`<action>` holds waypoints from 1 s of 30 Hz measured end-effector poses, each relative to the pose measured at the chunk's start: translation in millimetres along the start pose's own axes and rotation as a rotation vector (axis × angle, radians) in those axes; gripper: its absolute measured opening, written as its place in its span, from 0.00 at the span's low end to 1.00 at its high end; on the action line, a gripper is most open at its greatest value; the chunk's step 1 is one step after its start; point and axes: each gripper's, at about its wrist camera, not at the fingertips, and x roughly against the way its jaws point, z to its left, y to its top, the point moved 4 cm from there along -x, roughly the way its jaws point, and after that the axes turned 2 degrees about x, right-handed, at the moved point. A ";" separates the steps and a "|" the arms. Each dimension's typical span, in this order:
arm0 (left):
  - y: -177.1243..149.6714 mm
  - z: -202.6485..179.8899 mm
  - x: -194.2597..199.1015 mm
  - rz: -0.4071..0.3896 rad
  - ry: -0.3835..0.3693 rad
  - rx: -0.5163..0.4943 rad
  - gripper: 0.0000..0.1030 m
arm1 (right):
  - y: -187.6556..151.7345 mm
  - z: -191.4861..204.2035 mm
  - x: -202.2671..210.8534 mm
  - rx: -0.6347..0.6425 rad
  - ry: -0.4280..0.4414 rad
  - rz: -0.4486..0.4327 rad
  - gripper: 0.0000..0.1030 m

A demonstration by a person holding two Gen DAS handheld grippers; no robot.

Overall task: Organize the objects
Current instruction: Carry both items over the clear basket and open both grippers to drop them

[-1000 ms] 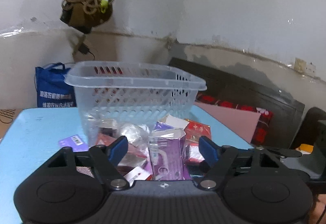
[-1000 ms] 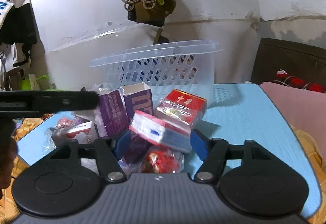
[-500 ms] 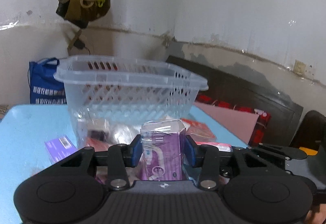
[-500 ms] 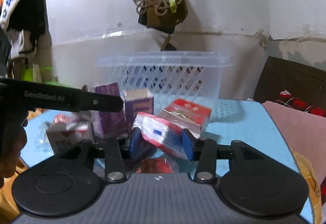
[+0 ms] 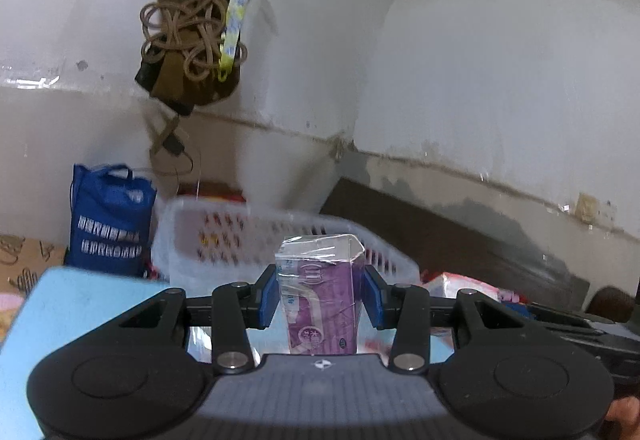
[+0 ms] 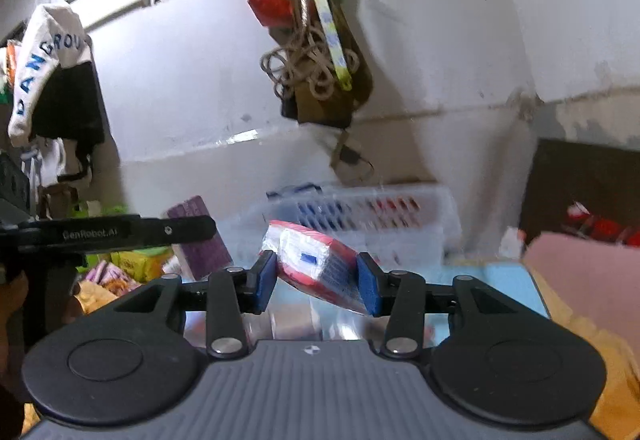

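Two packs are held at once: the left tongs clamp a purple carton upright between their blue pads, and the right tongs pinch a red-and-white packet that sits tilted in the grip. Both loads hang above the blue desk, with the clear slotted basket just ahead of them. To finish the step well, each load should probably clear the basket's rim before the grip is let go, one hand at a time so the two tools do not knock together over the opening. The tilted packet looks the likelier to slip. A blue bag stands beyond the desk's far edge, and a bundle of rope hangs on the wall above; neither seems to block the way.
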 end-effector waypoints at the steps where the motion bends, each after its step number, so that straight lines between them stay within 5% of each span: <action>1: 11.2 1.5 -5.0 -0.003 -0.003 0.003 0.45 | 7.8 0.1 -5.6 0.008 0.005 -0.005 0.46; 6: 56.1 14.4 -47.9 -0.005 0.036 0.017 0.46 | 50.8 -9.0 -57.0 0.044 -0.020 0.001 0.46; 12: 56.8 31.7 -97.6 0.090 0.074 0.017 0.48 | 42.2 -24.2 -121.5 0.059 -0.055 0.131 0.47; 14: 54.0 31.2 -101.2 0.089 0.085 -0.003 0.80 | 37.1 -24.8 -127.9 0.075 -0.062 0.138 0.55; 15: 52.7 31.6 -101.6 0.086 0.096 -0.005 0.84 | 36.8 -25.5 -129.0 0.079 -0.071 0.134 0.66; 19: 48.1 36.0 -83.5 0.080 0.101 -0.015 0.85 | 37.2 -22.9 -105.4 0.062 -0.070 0.084 0.97; 23: 33.3 42.5 -38.8 0.018 0.094 -0.025 0.85 | 18.9 -21.8 -59.3 0.029 -0.095 0.004 1.00; 30: -38.5 72.0 46.5 -0.036 0.165 0.002 0.85 | -68.7 -32.1 6.6 -0.129 -0.156 0.016 1.00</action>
